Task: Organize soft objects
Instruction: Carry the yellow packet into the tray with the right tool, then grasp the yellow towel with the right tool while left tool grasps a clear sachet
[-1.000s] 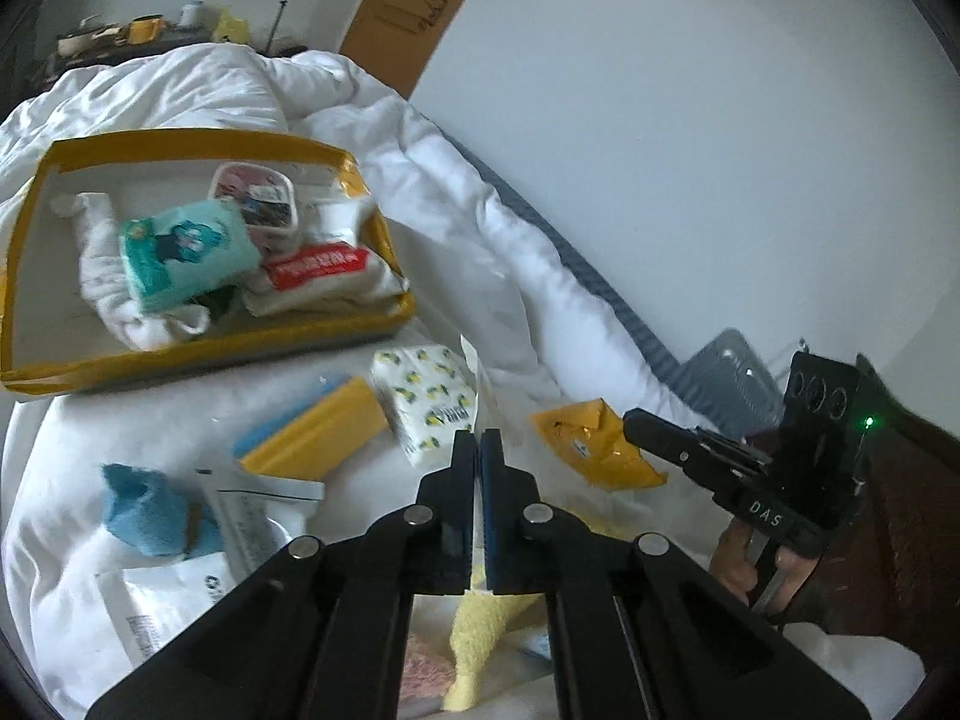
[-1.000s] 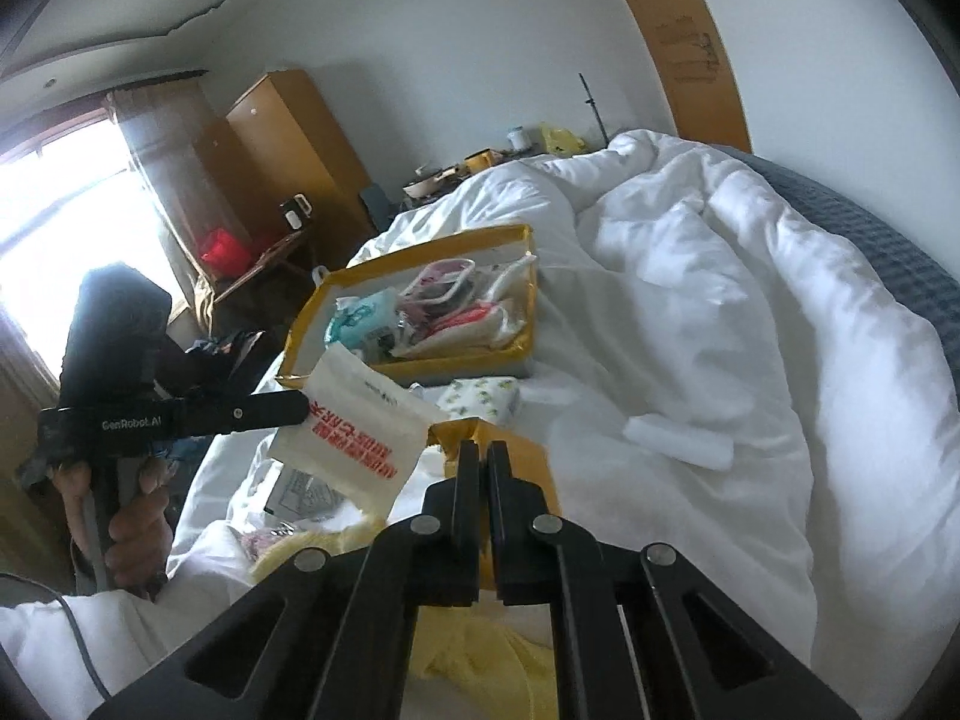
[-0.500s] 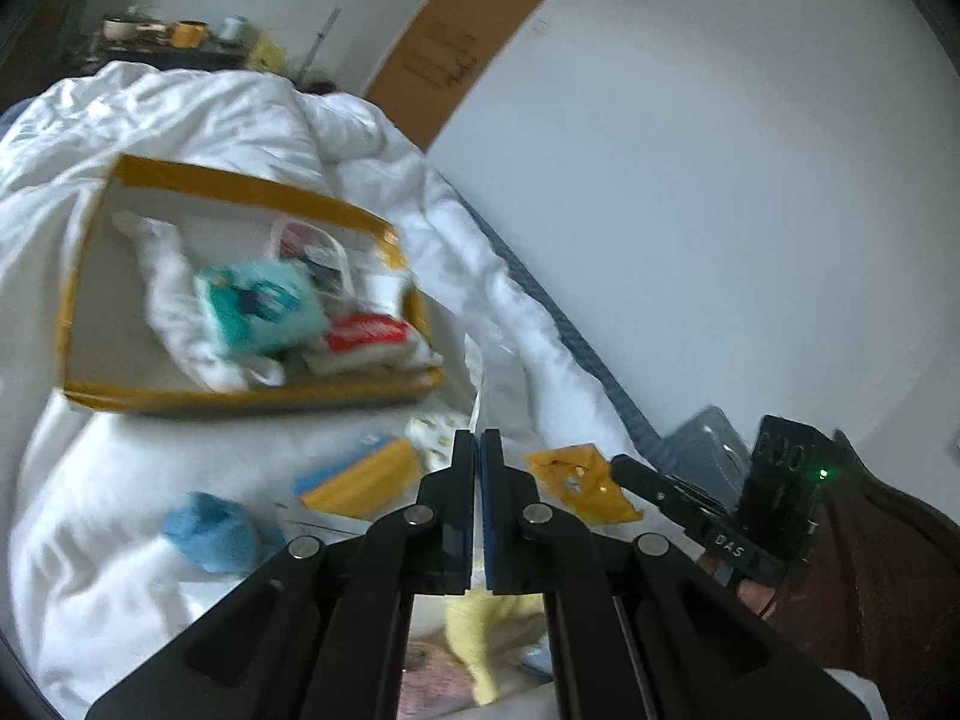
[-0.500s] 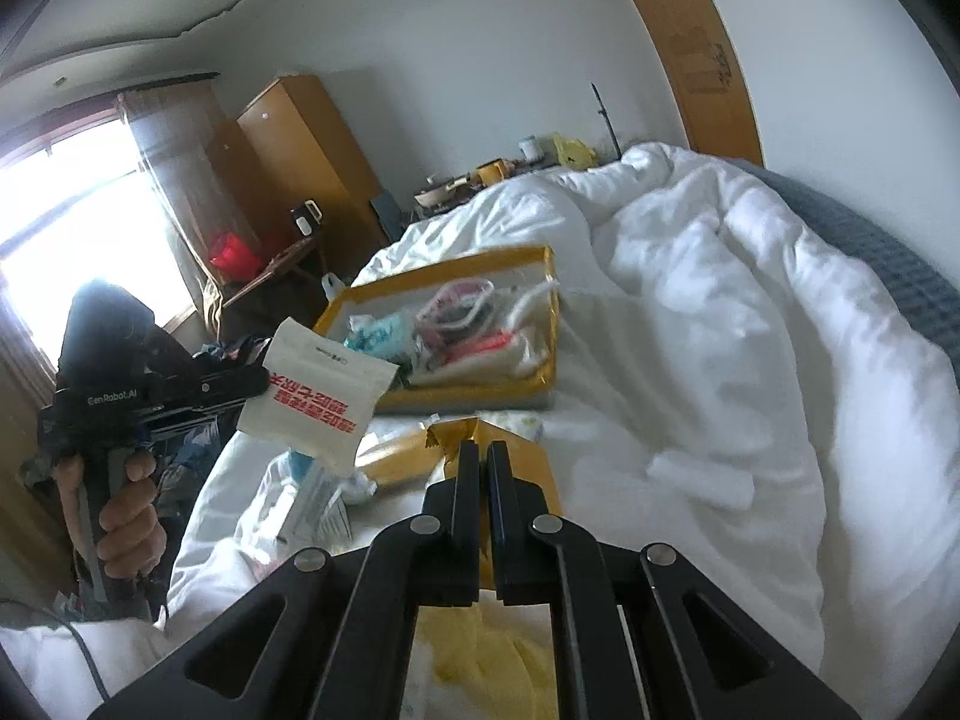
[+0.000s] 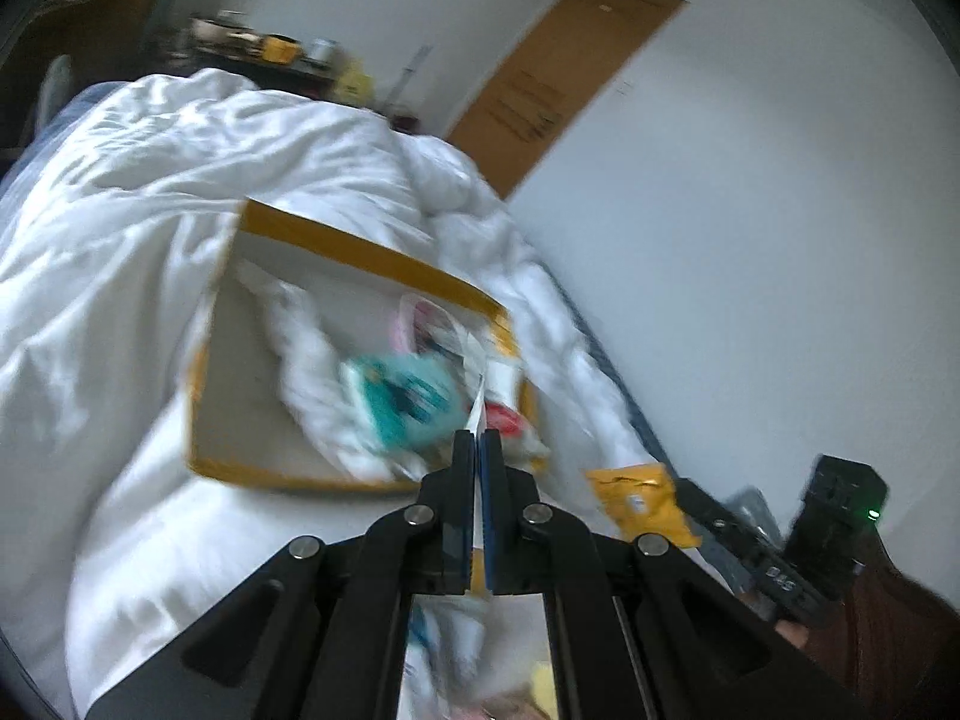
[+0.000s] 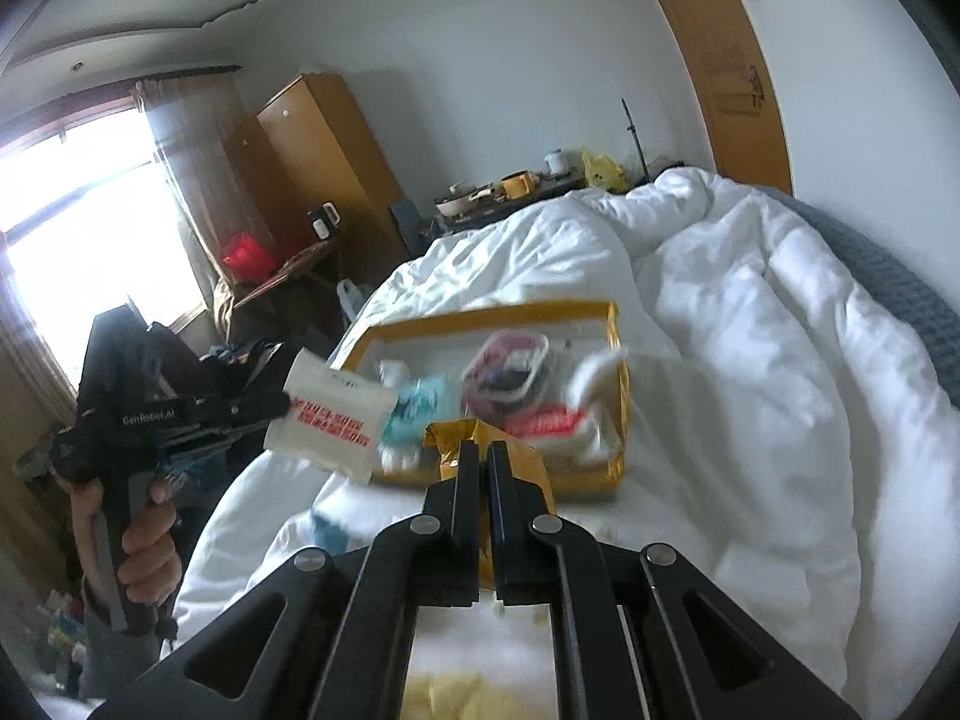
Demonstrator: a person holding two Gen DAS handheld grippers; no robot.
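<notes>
We carry two packets | left gripper pinches white sachet | right gripper pinches yellow pouch | box ahead, part-filled; more remains

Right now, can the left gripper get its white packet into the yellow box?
Probably yes. The left gripper holds the white packet in the air just beside the yellow box, whose top is open, and nothing stands between them.

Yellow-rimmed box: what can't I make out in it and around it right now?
- Box contents, both wrist views: motion blur smears labels.
- White packet, left view: only a thin edge shows in the left hand-held gripper.
- Yellow pouch, right view: right hand-held gripper hides its lower part.
</notes>
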